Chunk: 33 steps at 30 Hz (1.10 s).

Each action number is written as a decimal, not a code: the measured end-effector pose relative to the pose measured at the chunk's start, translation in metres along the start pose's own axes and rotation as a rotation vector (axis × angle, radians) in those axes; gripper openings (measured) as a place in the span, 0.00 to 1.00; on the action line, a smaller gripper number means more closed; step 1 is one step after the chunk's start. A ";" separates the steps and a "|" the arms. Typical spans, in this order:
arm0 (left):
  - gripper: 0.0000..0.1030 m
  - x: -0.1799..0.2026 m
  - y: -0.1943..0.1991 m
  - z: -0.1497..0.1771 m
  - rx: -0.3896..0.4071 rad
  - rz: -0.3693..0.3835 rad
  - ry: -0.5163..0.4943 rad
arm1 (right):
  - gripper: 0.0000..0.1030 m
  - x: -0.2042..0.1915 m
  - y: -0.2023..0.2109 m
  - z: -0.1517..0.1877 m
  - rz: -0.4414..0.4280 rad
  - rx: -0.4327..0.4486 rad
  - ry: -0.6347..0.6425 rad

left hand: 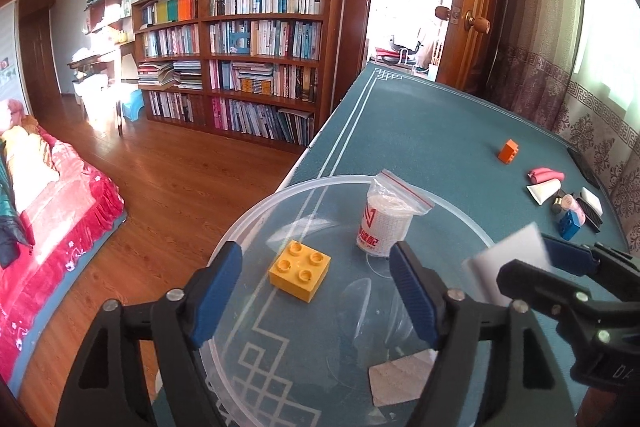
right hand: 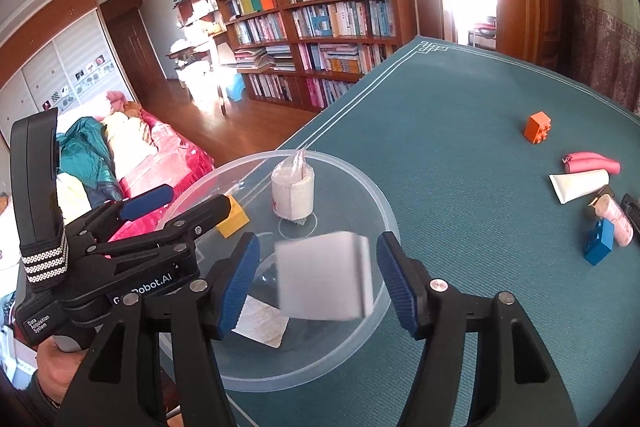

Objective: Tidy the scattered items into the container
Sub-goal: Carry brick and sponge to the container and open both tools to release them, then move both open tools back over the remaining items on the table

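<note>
Right gripper [right hand: 316,275] fingers stand released, a blurred white packet [right hand: 324,275] between them (seemingly falling) over the clear bowl [right hand: 376,195]; it could glance off the rim. Left gripper [left hand: 316,291] also released.

Teal table mat [right hand: 460,115] carries the clear round container [right hand: 384,215] at seven o'clock; out at three o'clock lie an orange brick [right hand: 538,127], pink pouch [right hand: 592,162], white tube [right hand: 580,185] and blue brick [right hand: 599,242].
</note>
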<state>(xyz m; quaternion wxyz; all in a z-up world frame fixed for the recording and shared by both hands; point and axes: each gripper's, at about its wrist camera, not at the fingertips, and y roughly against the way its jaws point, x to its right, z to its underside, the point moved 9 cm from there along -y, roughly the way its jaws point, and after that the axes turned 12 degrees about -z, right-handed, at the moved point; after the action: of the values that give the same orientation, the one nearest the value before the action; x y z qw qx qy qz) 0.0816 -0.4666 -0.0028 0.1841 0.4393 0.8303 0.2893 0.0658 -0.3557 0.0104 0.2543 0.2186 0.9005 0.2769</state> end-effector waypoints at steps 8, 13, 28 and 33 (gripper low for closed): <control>0.85 -0.004 -0.005 0.004 -0.035 -0.013 0.019 | 0.63 0.012 0.003 0.009 0.025 -0.006 -0.005; 0.92 0.001 -0.006 0.006 -0.042 -0.017 0.006 | 0.63 0.024 0.011 0.011 0.037 0.003 -0.031; 1.00 0.028 0.006 0.003 -0.009 0.005 -0.076 | 0.63 0.070 0.040 0.023 0.106 0.029 -0.120; 1.00 0.042 0.010 0.001 -0.004 0.023 -0.102 | 0.63 0.096 0.057 0.032 0.150 0.039 -0.165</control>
<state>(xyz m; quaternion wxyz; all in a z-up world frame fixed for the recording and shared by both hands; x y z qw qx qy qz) 0.0659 -0.4268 0.0010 0.2236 0.4625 0.8143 0.2701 0.0241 -0.2496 -0.0101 0.3020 0.3124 0.8628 0.2586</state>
